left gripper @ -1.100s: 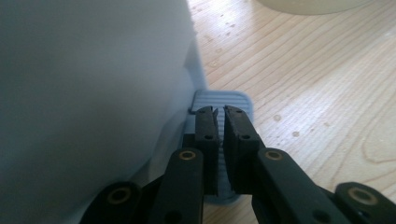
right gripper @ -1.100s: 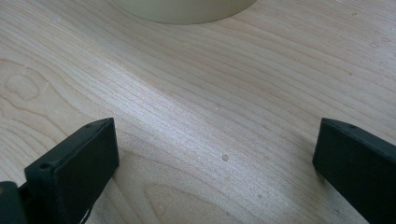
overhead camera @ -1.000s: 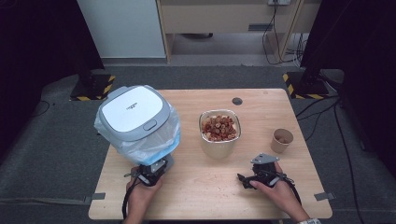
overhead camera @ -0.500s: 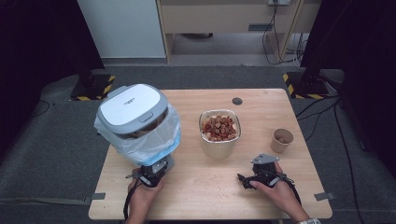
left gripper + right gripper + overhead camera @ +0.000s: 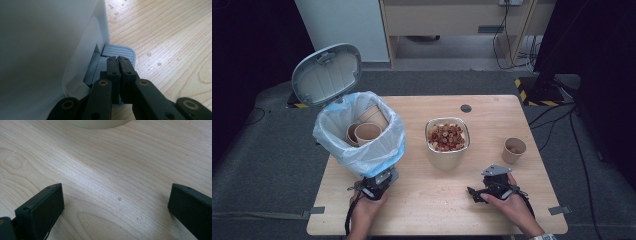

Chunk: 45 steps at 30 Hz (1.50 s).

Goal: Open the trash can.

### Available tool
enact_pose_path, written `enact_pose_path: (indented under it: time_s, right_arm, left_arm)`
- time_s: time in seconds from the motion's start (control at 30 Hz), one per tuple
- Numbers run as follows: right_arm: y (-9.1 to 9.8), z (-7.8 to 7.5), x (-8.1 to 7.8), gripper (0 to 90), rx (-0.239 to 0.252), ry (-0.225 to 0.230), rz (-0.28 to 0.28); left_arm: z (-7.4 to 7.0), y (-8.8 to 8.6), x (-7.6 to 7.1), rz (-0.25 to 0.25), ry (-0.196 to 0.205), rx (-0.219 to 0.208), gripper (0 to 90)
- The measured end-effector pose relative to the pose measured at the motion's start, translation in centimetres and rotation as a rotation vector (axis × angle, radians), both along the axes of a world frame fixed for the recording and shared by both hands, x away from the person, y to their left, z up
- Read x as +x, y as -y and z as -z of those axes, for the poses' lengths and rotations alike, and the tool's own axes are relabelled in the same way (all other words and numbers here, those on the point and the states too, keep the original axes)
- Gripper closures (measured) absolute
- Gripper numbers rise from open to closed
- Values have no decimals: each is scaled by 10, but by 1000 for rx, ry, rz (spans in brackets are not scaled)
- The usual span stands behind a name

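Note:
A white pedal bin (image 5: 378, 156) lined with a clear bag stands at the table's left, its grey lid (image 5: 327, 74) swung up and back. Brown paper cups (image 5: 367, 133) lie inside it. My left gripper (image 5: 381, 182) sits at the bin's foot. In the left gripper view its jaws are shut with nothing between them, and the left gripper (image 5: 116, 59) rests on the grey ribbed pedal (image 5: 119, 50) beside the bin's wall (image 5: 50, 45). My right gripper (image 5: 474, 193) lies low on the table at the front right, and the right gripper (image 5: 115, 200) is wide open over bare wood.
A bowl (image 5: 446, 160) of reddish-brown snack pieces stands mid-table, and its base (image 5: 97, 123) shows in the right gripper view. A small paper cup (image 5: 513, 151) stands at the right. A dark round hole (image 5: 466, 108) marks the table's far side.
The bin's lid was shut before and now stands open, showing the cups inside. My left gripper has edged in onto the pedal. The right gripper has not moved.

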State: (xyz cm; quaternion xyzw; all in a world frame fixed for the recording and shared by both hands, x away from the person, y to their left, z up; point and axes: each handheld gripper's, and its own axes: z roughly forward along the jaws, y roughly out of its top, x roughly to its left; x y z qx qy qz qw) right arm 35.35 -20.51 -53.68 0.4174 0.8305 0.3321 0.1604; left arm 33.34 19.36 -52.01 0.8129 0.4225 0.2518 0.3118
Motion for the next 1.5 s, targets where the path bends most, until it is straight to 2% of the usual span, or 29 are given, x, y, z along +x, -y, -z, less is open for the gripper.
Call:
enact_pose_path:
  time_s: [0.3, 0.8, 1.23, 1.5]
  right_arm:
    - [6, -5, -2, 43, -16, -3, -21]
    - [27, -18, -8, 74, -27, 59, 111]
    - [43, -25, -16, 67, -21, 84, 144]
    - [54, -27, -19, 44, 9, 76, 162]
  left_arm:
    - [-1, 0, 1, 7, -5, 11, 868]
    - [-1, 1, 0, 7, -2, 23, 868]
    - [-1, 1, 1, 7, -2, 23, 868]
    - [-1, 1, 1, 7, -2, 22, 868]
